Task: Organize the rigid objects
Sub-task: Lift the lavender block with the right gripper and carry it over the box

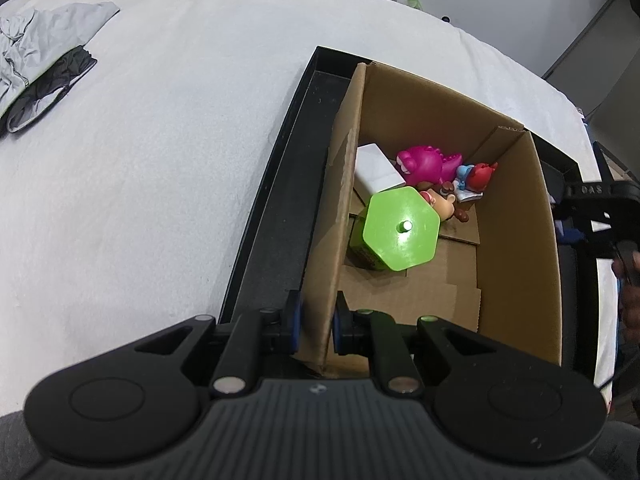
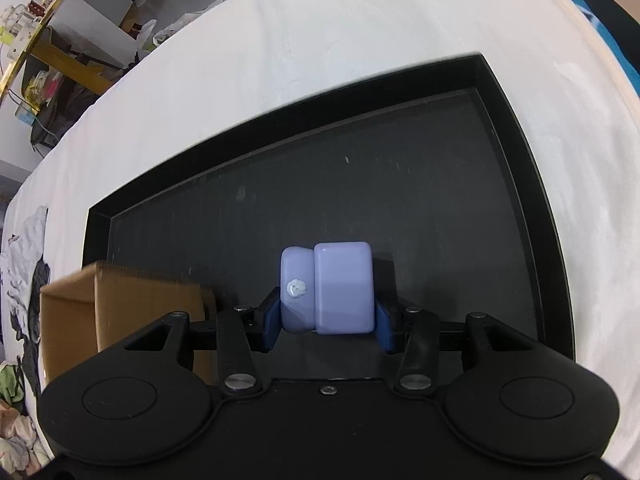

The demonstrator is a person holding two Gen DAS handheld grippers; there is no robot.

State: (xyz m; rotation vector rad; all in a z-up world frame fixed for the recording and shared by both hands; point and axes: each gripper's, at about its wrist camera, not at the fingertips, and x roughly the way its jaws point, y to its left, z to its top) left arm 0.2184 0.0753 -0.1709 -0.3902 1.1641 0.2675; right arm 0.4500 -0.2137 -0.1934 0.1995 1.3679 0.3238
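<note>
My left gripper (image 1: 316,326) straddles the cardboard box (image 1: 516,216) wall; the box stands in the tray (image 1: 276,208), toys (image 1: 432,176) ahead inside. Between my right gripper's (image 2: 327,320) jaws sits a block (image 2: 344,288), tray floor beyond, box left.

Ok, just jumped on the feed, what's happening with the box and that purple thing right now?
The left gripper is clamped on the near wall of the cardboard box, which sits in the black tray. The box already holds a green hexagonal container, a white block and several toy figures, including a pink one. The right gripper holds a lavender case above the tray floor, not yet in the box.
</note>
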